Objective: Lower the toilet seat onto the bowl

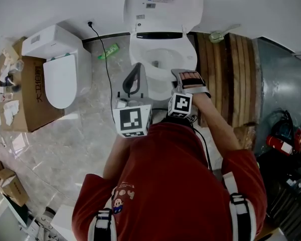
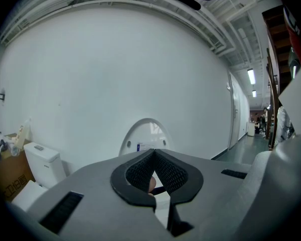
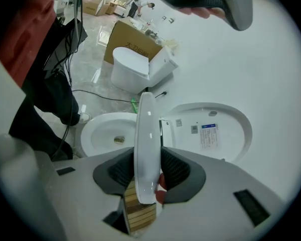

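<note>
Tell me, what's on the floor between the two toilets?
The head view shows a black cable running along the floor between the closed toilet and the open toilet, with a small green thing lying near the wall.

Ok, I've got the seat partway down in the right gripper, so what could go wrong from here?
1. The right gripper pinches only the thin edge of the toilet seat, which stands partway between the lid and the bowl. The glossy plastic could slip free and slam down.
2. The left gripper is shut and off the seat, so nothing would catch it.
</note>
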